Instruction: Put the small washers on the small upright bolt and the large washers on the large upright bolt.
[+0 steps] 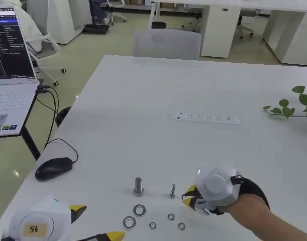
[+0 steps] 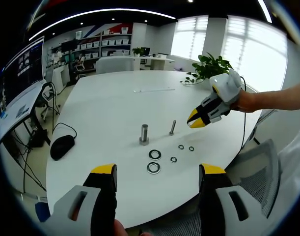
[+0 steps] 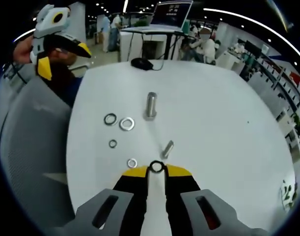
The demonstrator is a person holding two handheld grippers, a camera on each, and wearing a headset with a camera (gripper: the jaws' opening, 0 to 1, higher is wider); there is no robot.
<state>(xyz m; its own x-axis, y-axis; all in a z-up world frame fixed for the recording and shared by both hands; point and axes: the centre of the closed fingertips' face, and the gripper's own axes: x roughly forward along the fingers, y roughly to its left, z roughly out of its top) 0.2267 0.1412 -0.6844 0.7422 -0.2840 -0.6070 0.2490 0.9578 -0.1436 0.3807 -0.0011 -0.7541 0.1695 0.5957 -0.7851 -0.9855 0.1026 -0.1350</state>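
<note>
Left gripper (image 2: 157,171) is held wide open at the table's (image 1: 193,90) near edge, then two large washers (image 1: 139,210) and three small washers (image 1: 171,217) are laid flat, one large bolt (image 1: 138,186) and one small bolt (image 1: 173,190) are stood behind, a fourth washer (image 3: 156,167) is pinched in the right gripper (image 3: 156,172), loads of bare top beyond.

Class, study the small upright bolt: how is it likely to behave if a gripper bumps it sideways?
The small bolt is slim and stands free on the smooth table, so it would probably tip at a light knock from the right gripper, shut on a small washer beside it. Once down, its round shank would likely roll. It looks metal, so stiff.
</note>
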